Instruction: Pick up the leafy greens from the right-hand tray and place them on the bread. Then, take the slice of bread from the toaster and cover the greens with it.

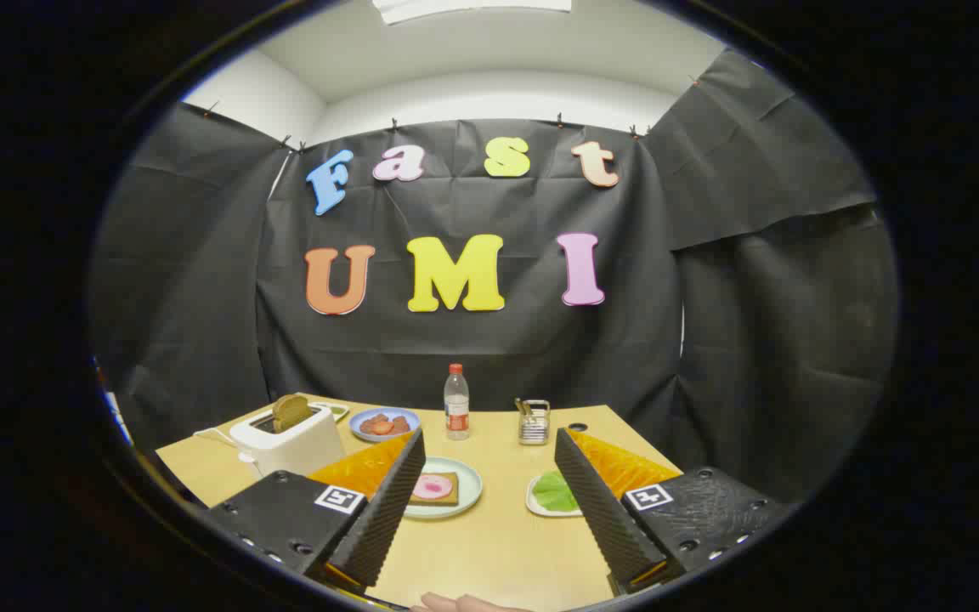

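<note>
Both claw (489, 442) fingers spread wide, empty; greens (556, 491) (on tray (534, 501)) by rt finger.

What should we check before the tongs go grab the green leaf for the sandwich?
1. Tongs open wide, nothing held: ok.
2. Leafy greens lying on the white tray, just inside the right finger: ok.
3. Bread on the plate, pink slice on top, ready for the greens: ok.
4. Toast standing up out of the toaster: ok.
5. Bottle stands farther back, away from the greens: ok.
6. Whether the leaf is loose on the tray: cannot tell.
</note>
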{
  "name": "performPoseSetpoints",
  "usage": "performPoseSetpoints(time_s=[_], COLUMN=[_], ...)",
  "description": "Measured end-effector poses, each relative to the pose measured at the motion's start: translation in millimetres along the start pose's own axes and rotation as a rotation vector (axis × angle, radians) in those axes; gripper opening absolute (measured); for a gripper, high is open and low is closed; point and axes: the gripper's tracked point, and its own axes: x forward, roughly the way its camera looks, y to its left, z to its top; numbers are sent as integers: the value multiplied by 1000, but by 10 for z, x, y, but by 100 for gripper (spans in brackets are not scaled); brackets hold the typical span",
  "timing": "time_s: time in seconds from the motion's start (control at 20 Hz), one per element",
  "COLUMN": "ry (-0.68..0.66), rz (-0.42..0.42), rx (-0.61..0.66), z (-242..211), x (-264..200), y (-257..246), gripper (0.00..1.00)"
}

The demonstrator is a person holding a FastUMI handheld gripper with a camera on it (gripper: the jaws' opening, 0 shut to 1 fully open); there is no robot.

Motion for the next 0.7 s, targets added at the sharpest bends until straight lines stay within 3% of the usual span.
performPoseSetpoints(time_s=[0.3, 0.7], ry=[-12, -26], rz=[-28, -4], rx=[-1, -17], z=[78, 27], x=[32, 34], y=[-133, -86], gripper=[96, 95])
